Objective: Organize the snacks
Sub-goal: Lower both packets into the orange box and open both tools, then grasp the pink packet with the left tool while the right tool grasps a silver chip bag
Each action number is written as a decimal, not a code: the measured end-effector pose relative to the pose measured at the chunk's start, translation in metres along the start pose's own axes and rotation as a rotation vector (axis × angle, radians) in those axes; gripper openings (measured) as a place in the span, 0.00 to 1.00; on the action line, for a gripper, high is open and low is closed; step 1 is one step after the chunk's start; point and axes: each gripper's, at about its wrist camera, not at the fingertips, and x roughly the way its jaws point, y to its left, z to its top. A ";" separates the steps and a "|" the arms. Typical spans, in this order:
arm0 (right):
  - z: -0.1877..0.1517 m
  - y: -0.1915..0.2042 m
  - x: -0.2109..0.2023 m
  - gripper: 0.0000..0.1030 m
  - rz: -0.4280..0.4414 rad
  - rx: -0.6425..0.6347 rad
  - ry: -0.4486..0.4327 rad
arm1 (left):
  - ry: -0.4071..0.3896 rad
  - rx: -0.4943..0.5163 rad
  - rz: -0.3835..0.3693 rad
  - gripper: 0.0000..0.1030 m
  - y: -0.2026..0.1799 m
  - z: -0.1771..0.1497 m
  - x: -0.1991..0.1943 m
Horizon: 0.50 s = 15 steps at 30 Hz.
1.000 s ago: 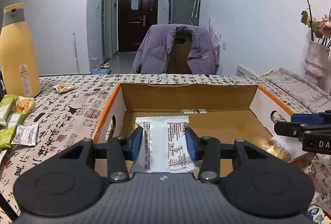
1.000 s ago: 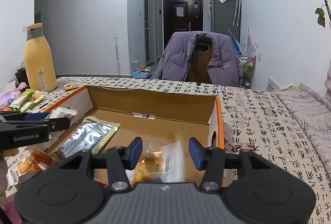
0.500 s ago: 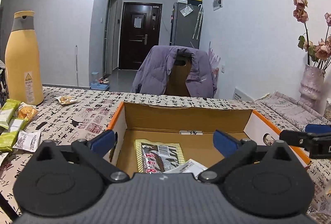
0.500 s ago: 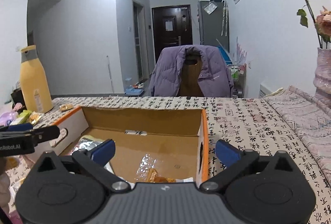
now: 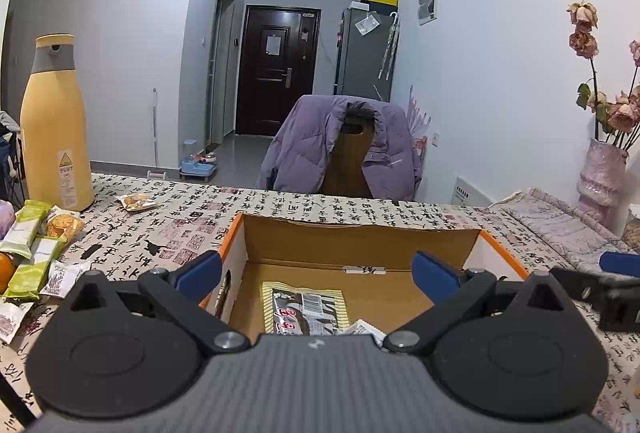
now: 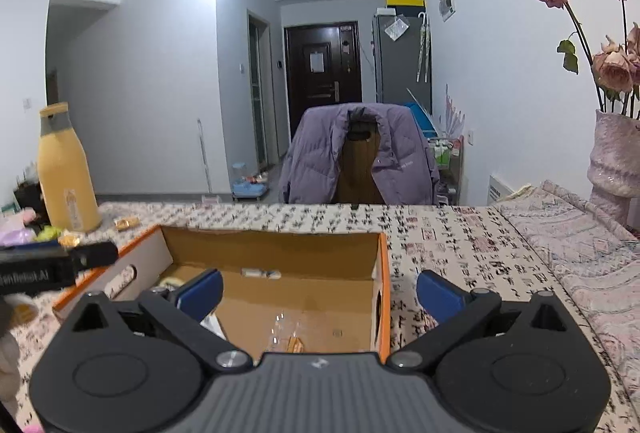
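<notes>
1. Both grippers are empty. The left gripper (image 5: 316, 271) has its fingers spread wide with nothing between them, and so does the right gripper (image 6: 318, 291)

2. Both hang over the cardboard box (image 5: 360, 233) in the middle of the table (image 5: 192, 217). Some snacks already lie inside: a yellow and brown packet (image 5: 304, 307) on the box floor at about 6 o'clock, a white packet (image 5: 366, 329) just beside it, and a clear wrapped snack (image 6: 290, 337) near the right wall

3. The step now looks like going to get more snacks. The ones left out sit on the table at about 9 o'clock from the box: green bars (image 5: 26, 233), a round orange cookie in a wrapper (image 5: 62, 225) and small white packets (image 5: 60, 275). One more cookie packet (image 5: 138, 201) lies at about 10 o'clock, near the tall yellow bottle (image 5: 54, 125)

4. Use the left gripper for that pile, since it is on that side. Lift it above the orange box edge first so the fingers do not bump the box

5. Keep the fingers wide until one snack sits right between them. Pick one from the edge of the pile, so the others do not get dragged along

6. Squeeze gently. The cookie could crumble, and the wrappers look slippery

7. Stay clear of the yellow bottle, which could tip over

8. Keep the two grippers apart, because they are close together over the box
</notes>
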 end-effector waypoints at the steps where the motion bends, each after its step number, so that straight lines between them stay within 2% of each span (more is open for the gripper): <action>1: -0.001 0.003 -0.003 1.00 -0.004 -0.010 0.006 | -0.001 0.005 0.002 1.00 0.000 0.000 -0.003; 8: -0.008 0.017 -0.031 1.00 -0.003 -0.042 0.039 | 0.008 0.014 0.011 1.00 0.010 -0.006 -0.032; 15: -0.029 0.031 -0.053 1.00 -0.010 -0.036 0.119 | 0.037 0.020 0.014 1.00 0.021 -0.025 -0.062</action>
